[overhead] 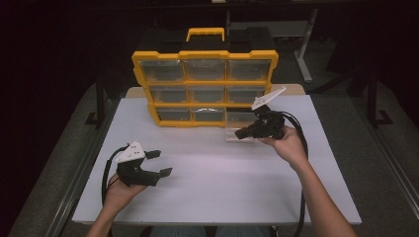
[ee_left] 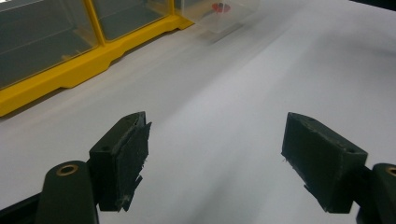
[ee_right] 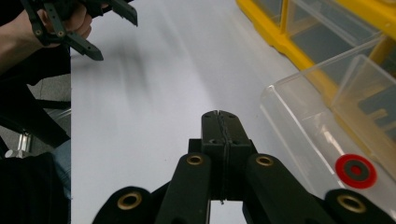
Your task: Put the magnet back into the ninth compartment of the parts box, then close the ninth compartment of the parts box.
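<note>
Hidden or unclear: the contents of the yellow organizer (overhead: 204,87) at the far edge of the worktop (overhead: 217,182) cannot be made out through its drawer fronts in the high view; its left part is cut off in the left gripper view. The clear drawer (ee_right: 327,130) is faint in the high view, where the right gripper partly covers it, and it is cut off at the right edge in the right gripper view. It cannot be told whether the ring is one piece or several.

Left gripper (overhead: 159,163): held low over the worktop's near left area, jaws wide apart, nothing between them, touching nothing.

Clear drawer: out of the organizer, resting on the worktop just in front of the organizer's lower right corner. A red ring (ee_right: 356,171) with a dark centre lies on its floor.

Right gripper (ee_right: 220,122): held over the worktop toward the right edge, jaws pressed together with no gap and nothing clamped. Its tip sits just beside the drawer's near wall; contact cannot be told.
</note>
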Tool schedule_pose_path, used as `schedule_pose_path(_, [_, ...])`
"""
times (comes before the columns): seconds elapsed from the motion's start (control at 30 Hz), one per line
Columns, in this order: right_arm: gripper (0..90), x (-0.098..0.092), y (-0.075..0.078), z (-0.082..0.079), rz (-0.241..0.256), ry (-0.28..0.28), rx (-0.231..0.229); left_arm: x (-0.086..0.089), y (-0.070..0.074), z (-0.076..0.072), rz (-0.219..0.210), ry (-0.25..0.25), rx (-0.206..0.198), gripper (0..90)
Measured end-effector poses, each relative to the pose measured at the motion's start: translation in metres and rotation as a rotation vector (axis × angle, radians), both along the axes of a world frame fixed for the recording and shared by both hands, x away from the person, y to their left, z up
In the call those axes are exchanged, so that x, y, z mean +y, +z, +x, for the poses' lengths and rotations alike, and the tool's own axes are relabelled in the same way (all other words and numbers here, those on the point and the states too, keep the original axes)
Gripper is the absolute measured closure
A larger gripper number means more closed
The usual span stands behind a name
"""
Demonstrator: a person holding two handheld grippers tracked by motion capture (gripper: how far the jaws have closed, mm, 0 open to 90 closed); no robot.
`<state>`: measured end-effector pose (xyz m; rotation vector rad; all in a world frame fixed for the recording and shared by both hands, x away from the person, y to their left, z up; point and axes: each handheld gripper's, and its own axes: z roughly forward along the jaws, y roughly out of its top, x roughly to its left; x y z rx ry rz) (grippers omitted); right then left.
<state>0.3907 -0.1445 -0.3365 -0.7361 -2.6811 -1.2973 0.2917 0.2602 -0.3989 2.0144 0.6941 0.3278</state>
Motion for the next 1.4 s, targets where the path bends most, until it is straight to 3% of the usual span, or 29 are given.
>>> schedule_pose_path(0.7, [88.8,0.000,-0.026,-0.016,-0.003,0.008,0.017,0.000,0.000,0.000,0.005,-0.004,0.002,22.5])
schedule_pose_path(1.4, [88.8,0.002,-0.037,-0.012,-0.054,-0.007,0.006,-0.002,-0.001,-0.001,0.014,0.002,0.007,22.2])
